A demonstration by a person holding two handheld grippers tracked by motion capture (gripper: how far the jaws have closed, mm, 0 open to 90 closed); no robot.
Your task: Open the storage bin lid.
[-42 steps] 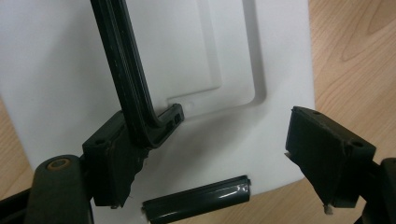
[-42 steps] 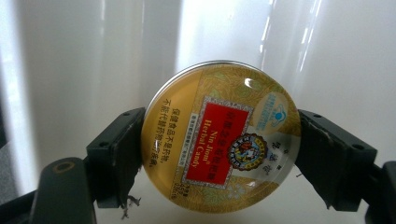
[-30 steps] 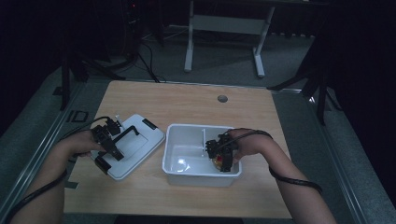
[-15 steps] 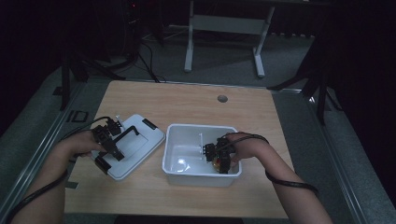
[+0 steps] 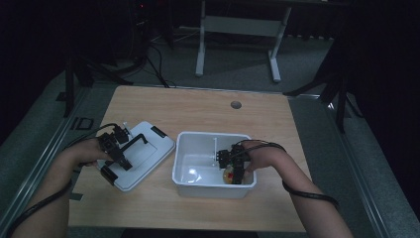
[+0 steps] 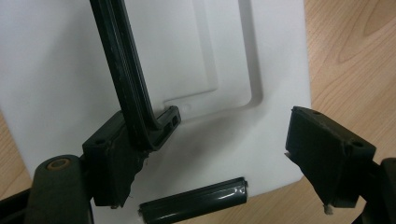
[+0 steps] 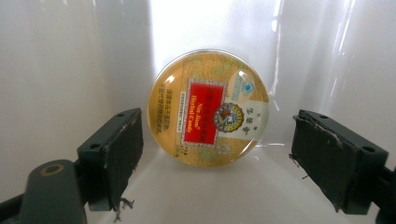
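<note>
the round tin (image 7: 208, 107) leans on edge against the bin (image 5: 198, 141) wall, with the right tongs (image 7: 219, 156) spread wide around it, not pinching, apparently to pick it out. the left tongs (image 6: 224, 158) rest spread over the lid (image 6: 196, 60) on the table (image 5: 198, 109), one pad beside its black handle (image 6: 126, 74), apparently steadying it aside.

- The room is dim — light falls mainly on the wooden table (image 5: 198, 109), while the far side sinks into near black.
- A round grommet (image 5: 236, 104) sits in the tabletop near its far edge.
- Grey floor (image 5: 237, 74) lies beyond the table.
- A pale metal stand (image 5: 237, 29) with two legs is on that floor — dark cables (image 5: 153, 59) trail beside it.
</note>
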